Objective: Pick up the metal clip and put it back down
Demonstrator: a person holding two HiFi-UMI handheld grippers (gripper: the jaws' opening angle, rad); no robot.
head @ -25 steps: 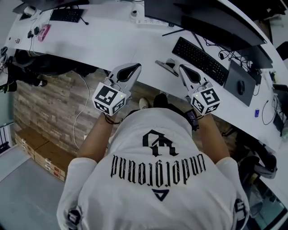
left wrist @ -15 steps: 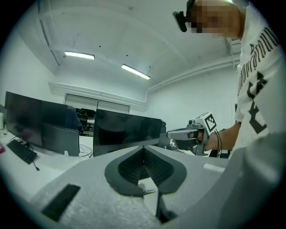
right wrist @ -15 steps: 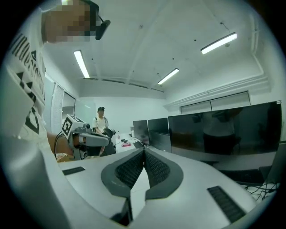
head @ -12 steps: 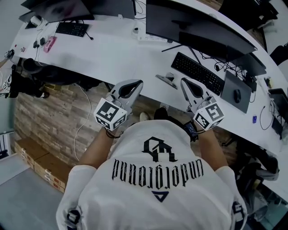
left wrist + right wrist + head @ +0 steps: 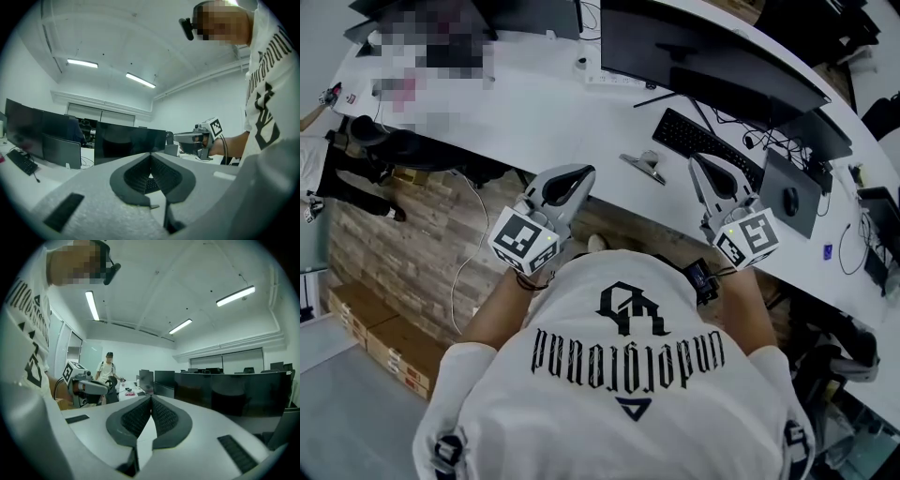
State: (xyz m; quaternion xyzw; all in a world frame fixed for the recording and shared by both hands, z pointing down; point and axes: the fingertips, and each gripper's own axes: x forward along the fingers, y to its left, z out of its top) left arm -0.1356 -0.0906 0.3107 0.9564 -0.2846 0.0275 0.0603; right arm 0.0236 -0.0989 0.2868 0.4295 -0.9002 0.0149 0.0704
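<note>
The metal clip [image 5: 641,165] lies on the white desk [image 5: 534,112] near its front edge, a small grey angular piece. My left gripper [image 5: 580,172] is held shut and empty over the desk's front edge, to the left of the clip and apart from it. To the clip's right, my right gripper [image 5: 698,160] is also shut and empty, its tip over the desk beside the keyboard. In the left gripper view the jaws [image 5: 151,154] meet with nothing between them; in the right gripper view the jaws [image 5: 151,397] do the same. The clip shows in neither gripper view.
A black keyboard [image 5: 705,142] lies just behind the right gripper, with a mouse [image 5: 790,200] on a dark pad further right. Dark monitors [image 5: 712,66] and a power strip [image 5: 617,77] stand at the back. Cardboard boxes [image 5: 375,339] sit on the floor left. A person [image 5: 108,372] stands far off.
My right gripper has shifted a little to the right and forward over the desk. The left gripper has hardly moved. Both stay shut; the clip lies where it was.
</note>
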